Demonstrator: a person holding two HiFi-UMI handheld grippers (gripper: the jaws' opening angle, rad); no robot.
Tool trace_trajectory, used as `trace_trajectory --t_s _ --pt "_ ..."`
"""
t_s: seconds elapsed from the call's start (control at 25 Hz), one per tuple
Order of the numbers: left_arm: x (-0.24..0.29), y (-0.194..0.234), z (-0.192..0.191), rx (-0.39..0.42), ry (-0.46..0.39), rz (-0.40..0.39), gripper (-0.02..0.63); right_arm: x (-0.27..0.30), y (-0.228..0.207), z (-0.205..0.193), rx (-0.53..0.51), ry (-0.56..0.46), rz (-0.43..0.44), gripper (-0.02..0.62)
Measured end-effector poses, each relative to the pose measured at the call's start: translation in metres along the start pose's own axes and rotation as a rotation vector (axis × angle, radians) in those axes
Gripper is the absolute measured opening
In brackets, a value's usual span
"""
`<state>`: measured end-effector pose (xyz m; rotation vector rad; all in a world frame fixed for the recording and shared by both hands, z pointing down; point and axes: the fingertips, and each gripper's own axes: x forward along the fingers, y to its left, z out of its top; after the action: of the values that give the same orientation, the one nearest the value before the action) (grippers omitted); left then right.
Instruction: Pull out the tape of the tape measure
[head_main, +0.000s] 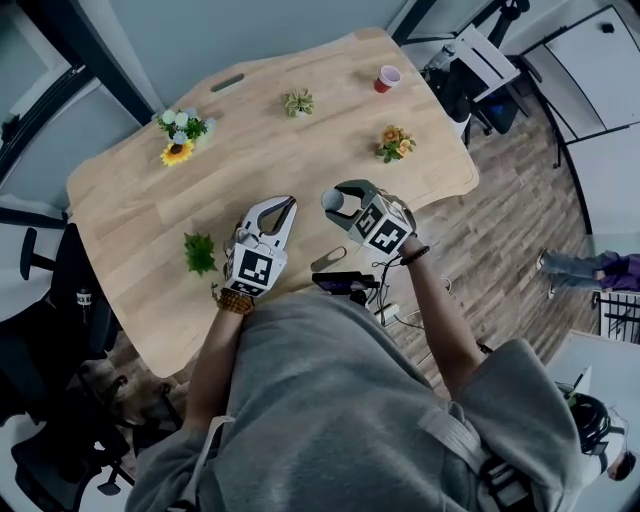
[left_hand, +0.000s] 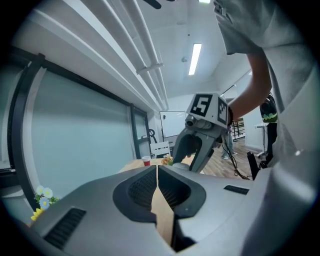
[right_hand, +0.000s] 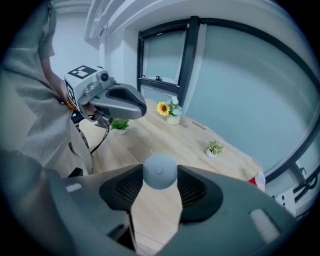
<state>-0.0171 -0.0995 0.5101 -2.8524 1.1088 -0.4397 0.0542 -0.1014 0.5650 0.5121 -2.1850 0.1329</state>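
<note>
My right gripper is shut on a round grey-blue tape measure, held up above the near part of the wooden table. In the right gripper view the tape measure sits squeezed between the two dark pads at the jaw tips. No pulled-out tape shows. My left gripper hovers just left of it, a short gap apart. Its jaws are shut, tips touching, with nothing seen between them. The left gripper view shows the right gripper ahead and to the right.
Around the table stand a sunflower pot, a small green plant, orange flowers, a red cup and a leafy plant. A black device with cables lies at the near edge. A black chair stands left.
</note>
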Motion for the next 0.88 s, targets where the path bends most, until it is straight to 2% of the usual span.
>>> trace_trajectory --t_s 0.16,0.36,0.88 --pt "0.001 -0.022 -0.006 0.039 0.003 -0.09 0.014 -0.015 0.014 0.015 -0.087 0.009 0.045 0.224" --pt "-0.003 -0.044 -0.01 0.049 -0.015 -0.185 0.014 -0.026 0.027 0.024 -0.152 0.009 0.068 0.224" --pt "-0.005 -0.064 -0.008 0.059 -0.022 -0.259 0.015 -0.032 0.041 0.025 -0.196 0.006 0.067 0.224"
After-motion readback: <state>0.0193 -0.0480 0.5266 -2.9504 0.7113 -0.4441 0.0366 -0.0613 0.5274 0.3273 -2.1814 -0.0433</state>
